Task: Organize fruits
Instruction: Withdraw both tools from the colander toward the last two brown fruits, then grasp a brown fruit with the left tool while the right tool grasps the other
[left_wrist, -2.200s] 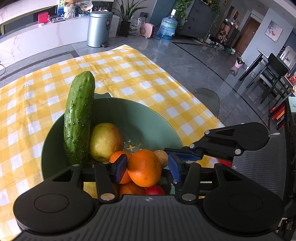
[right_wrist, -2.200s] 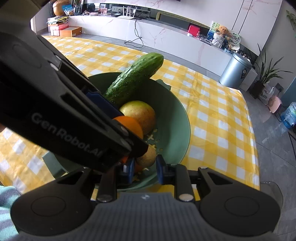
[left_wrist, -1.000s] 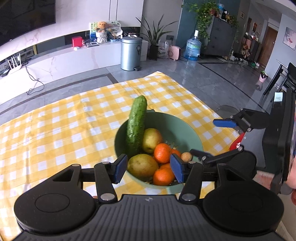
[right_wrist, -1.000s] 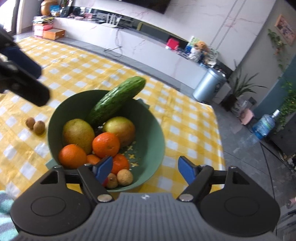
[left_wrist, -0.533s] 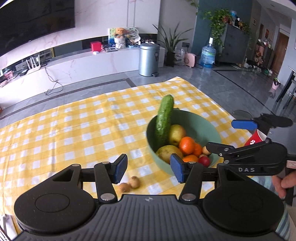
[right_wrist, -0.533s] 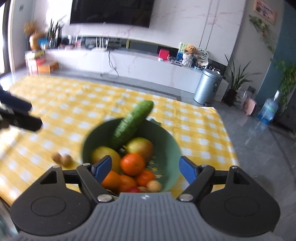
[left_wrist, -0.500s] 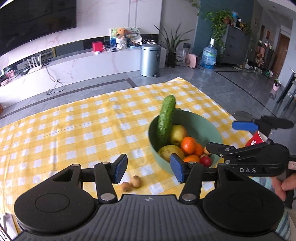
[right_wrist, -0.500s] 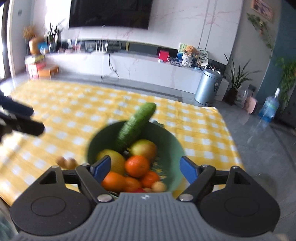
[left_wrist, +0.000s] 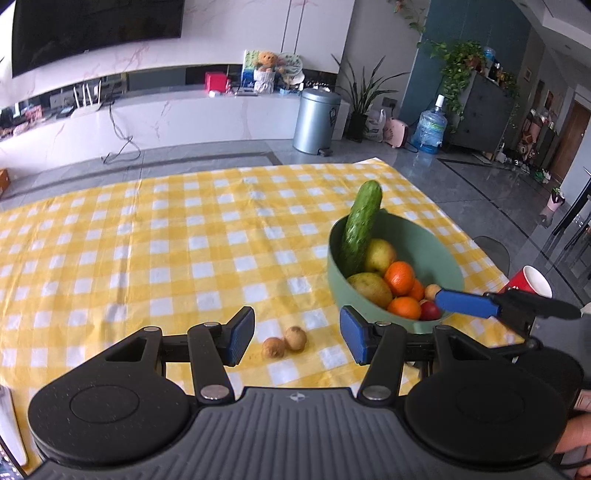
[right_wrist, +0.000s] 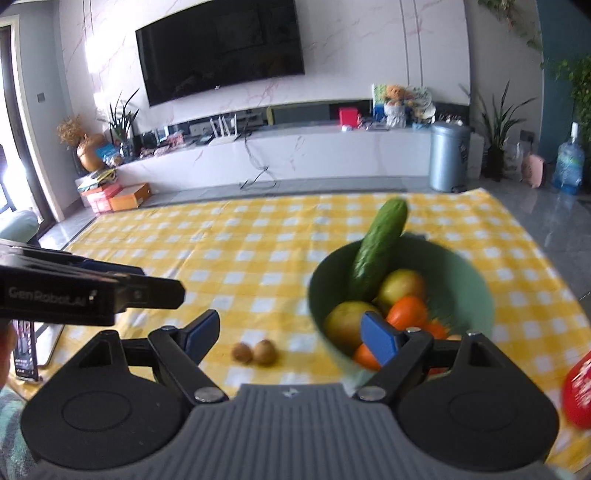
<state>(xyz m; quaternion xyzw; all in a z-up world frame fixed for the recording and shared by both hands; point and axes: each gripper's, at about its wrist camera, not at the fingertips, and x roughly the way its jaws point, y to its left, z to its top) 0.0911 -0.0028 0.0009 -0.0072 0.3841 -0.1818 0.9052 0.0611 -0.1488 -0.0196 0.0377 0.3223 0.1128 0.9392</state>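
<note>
A green bowl (left_wrist: 338, 280) on the yellow checked cloth holds a cucumber (left_wrist: 362, 225) leaning on its far rim, two pears, several oranges (left_wrist: 399, 277) and a small red fruit. Two small brown fruits (left_wrist: 284, 343) lie on the cloth left of the bowl. My left gripper (left_wrist: 297, 339) hovers open above them, holding nothing. My right gripper (right_wrist: 291, 339) is open and empty too, with the brown fruits (right_wrist: 254, 352) ahead of it and the bowl (right_wrist: 474, 291) behind its right finger. One blue-padded finger (left_wrist: 465, 302) of the right gripper reaches across the bowl's near rim.
A red paper cup (left_wrist: 528, 282) stands near the table's right edge, right of the bowl. A flat device (right_wrist: 26, 347) lies at the left near edge. A hand (left_wrist: 576, 435) grips the right tool. The cloth (left_wrist: 166, 240) spreads left and beyond.
The left gripper held an orange over the bowl; that orange now lies in the bowl. Both grippers have drawn back and left, bringing the two brown fruits into view.
</note>
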